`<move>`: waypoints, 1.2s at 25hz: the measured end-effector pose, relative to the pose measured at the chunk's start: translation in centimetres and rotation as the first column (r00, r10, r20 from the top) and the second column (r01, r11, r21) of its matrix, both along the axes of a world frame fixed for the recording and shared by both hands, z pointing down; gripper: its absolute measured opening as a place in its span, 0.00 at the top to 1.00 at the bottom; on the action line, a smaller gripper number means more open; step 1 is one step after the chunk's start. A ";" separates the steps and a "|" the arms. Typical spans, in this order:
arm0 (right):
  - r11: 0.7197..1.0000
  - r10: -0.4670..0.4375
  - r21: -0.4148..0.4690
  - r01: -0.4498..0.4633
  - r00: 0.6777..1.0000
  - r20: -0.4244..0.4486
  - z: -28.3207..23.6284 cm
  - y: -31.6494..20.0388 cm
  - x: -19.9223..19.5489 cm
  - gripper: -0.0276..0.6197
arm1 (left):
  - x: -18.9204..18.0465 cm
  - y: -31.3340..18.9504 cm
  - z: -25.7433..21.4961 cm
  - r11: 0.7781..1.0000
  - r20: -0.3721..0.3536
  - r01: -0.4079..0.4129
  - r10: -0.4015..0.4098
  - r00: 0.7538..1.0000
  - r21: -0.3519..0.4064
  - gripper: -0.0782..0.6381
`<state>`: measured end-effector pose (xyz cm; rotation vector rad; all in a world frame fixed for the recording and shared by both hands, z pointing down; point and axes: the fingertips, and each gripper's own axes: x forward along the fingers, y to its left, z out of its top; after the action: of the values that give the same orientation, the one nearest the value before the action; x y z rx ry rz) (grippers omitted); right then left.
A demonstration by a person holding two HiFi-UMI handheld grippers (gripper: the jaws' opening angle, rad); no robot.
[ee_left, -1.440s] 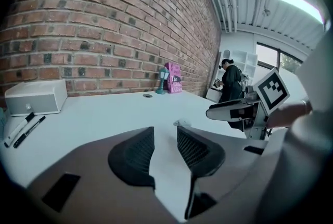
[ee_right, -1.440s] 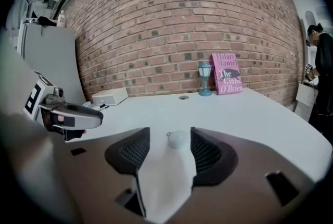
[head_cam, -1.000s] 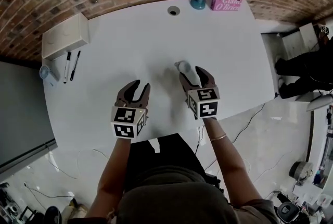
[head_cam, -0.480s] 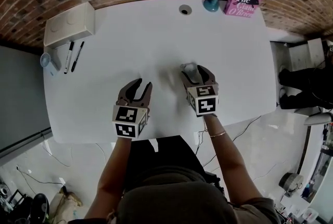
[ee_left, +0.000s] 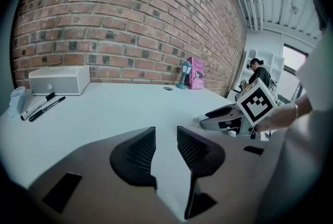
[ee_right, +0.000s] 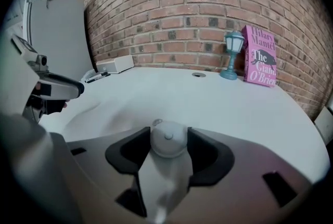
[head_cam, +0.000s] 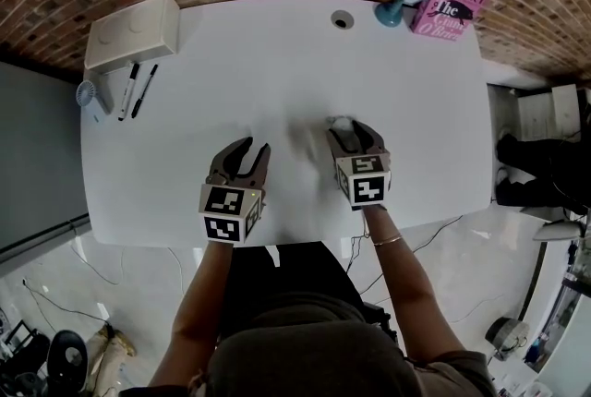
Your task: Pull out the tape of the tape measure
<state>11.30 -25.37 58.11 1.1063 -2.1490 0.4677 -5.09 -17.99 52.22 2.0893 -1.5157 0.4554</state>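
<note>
My right gripper, centre-right in the head view, has just been closing its jaws around the small round white tape measure on the white table. The pads seem to press it. My left gripper hangs released and empty.

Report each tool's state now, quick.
Left tool: open, nothing between its jaws.
Right tool: jaws have just been closing, now gripping the white tape measure.
</note>
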 end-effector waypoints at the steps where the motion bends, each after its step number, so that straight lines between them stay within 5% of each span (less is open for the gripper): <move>1: 1.000 -0.004 0.004 0.004 1.000 -0.006 0.0 0.0 0.0 0.61 | 0.0 0.0 0.0 1.000 0.000 -0.001 0.001 1.000 0.000 0.70; 14: 0.991 -0.078 0.115 0.071 0.995 0.057 -3.4 2.3 -1.8 0.61 | 0.4 0.4 -1.2 0.994 0.008 -0.096 0.096 0.995 0.050 0.70; 30: 0.927 -0.231 0.314 0.204 0.972 0.051 -9.4 7.8 -7.6 0.61 | 1.0 1.6 -4.0 0.964 -0.004 -0.233 0.235 0.972 0.127 0.70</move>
<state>3.67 -17.60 48.73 1.0047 -2.4460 0.0805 -4.08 -16.37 48.25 2.3780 -1.3217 0.4334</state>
